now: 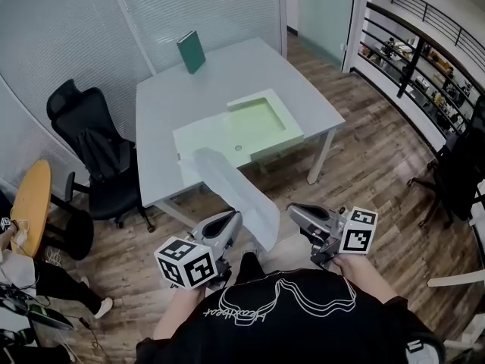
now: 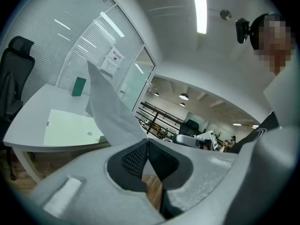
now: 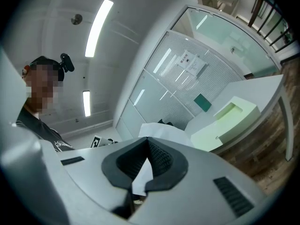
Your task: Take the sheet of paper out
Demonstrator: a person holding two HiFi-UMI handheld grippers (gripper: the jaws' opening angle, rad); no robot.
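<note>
Left gripper (image 2: 147, 140) and right gripper (image 3: 148, 140) each pinch the sheet of paper (image 2: 110, 111); only the head view shows it stretching ahead between them

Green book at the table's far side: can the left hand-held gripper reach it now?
Probably not: the left hand-held gripper, shut on the sheet of paper, is well short of the table.

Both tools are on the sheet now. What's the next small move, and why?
Probably keep both shut and carry the sheet to the bare table beside the open green box: the left tool and right tool each pinch its near edge, and it hangs in the air, apparently already out.
</note>
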